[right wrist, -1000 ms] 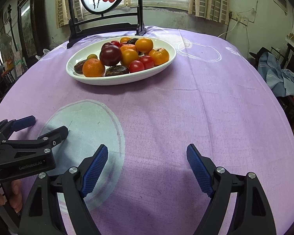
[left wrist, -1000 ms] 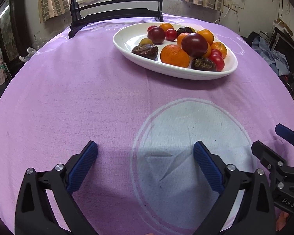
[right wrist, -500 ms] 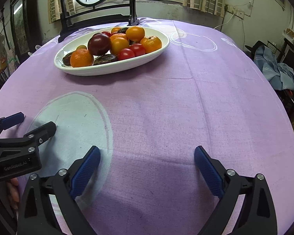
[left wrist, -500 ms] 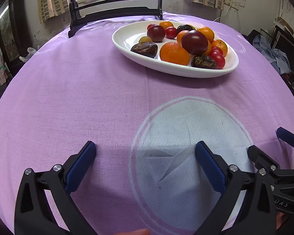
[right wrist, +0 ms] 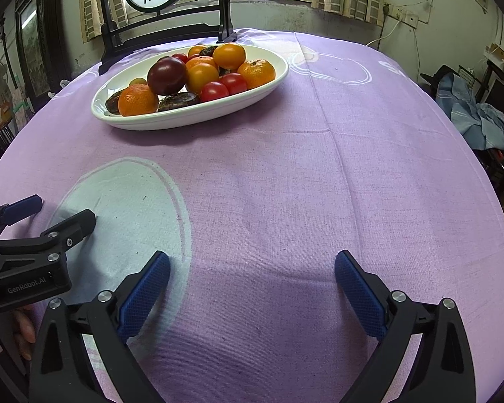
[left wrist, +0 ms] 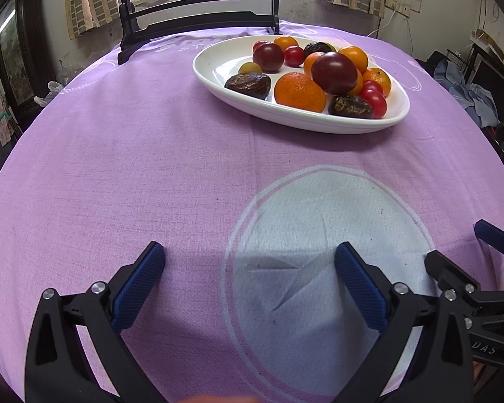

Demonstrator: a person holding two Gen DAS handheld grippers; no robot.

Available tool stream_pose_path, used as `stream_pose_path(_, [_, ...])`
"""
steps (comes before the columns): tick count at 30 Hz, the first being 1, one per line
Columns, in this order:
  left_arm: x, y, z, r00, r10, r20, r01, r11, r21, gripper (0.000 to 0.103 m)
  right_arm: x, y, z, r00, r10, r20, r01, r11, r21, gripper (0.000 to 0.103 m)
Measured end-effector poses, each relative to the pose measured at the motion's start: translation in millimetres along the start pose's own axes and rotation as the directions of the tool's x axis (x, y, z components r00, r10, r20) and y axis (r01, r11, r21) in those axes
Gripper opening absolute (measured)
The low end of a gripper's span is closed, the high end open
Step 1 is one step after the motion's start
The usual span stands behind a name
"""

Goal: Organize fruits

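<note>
A white oval dish (left wrist: 218, 67) (right wrist: 184, 117) at the far side of the table holds a heap of fruit: oranges (left wrist: 299, 91) (right wrist: 137, 99), dark plums (left wrist: 334, 73) (right wrist: 167, 75), red cherry tomatoes (left wrist: 374, 101) (right wrist: 214, 91) and dark wrinkled fruits (left wrist: 248, 84). My left gripper (left wrist: 250, 278) is open and empty, low over the cloth, well short of the dish. My right gripper (right wrist: 252, 285) is open and empty too, beside the left one (right wrist: 40, 221), which shows at the left edge of the right wrist view.
The round table carries a purple cloth (right wrist: 319, 184) with a pale printed circle (left wrist: 326, 228) under the grippers. A dark wooden chair (left wrist: 198, 13) stands behind the dish. Clutter and blue cloth (right wrist: 477, 114) lie off the table's right side.
Both grippers have drifted slightly, so the dish has shifted a little in both views. Both stay open and empty. The fruit has not moved.
</note>
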State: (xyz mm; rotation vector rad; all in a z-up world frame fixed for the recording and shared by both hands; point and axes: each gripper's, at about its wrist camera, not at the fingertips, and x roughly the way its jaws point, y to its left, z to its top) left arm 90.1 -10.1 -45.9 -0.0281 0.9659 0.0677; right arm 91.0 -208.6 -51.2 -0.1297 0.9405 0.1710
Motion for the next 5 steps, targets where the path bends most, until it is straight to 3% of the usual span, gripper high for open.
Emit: stream_pose_path(5, [0.1,-0.1,0.2,1.000,0.000,0.000,0.000,1.000,0.000,0.099,-0.1,-0.1,-0.1,1.000,0.000,0.000,0.000,1.000,0.000,0.100])
